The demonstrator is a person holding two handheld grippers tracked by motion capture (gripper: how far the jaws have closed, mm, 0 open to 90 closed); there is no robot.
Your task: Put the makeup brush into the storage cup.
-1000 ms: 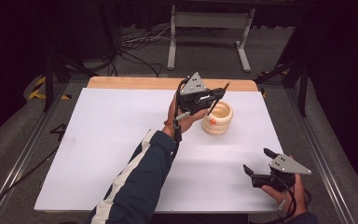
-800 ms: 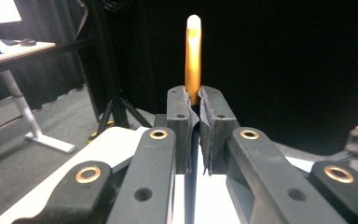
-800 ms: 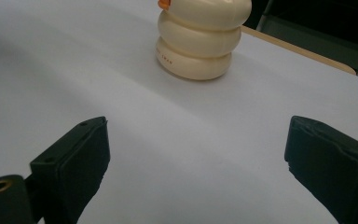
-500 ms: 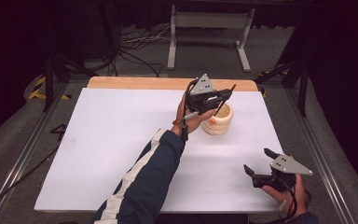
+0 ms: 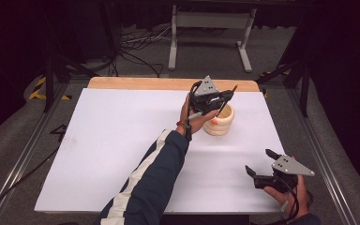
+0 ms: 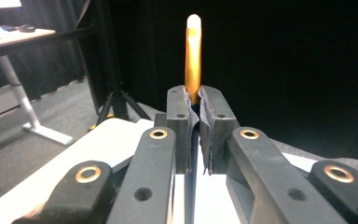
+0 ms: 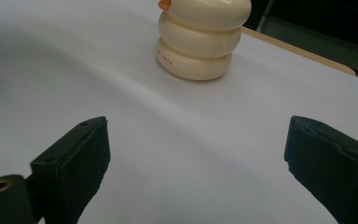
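The left gripper (image 5: pixel 218 98) is clamped tight on a thin pen (image 6: pixel 193 56), which sticks out past its tips and hangs slanted right over the cream ringed pot (image 5: pixel 219 120) at the table's (image 5: pixel 103 140) far side; the right gripper (image 5: pixel 260 166), jaws spread wide and holding nothing, sits near the front edge, well apart from the pot.

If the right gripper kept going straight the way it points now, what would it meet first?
Probably the cream ringed holder, which stands ahead between the open jaws of the right gripper; bare white table lies before it. Depth is hard to judge.
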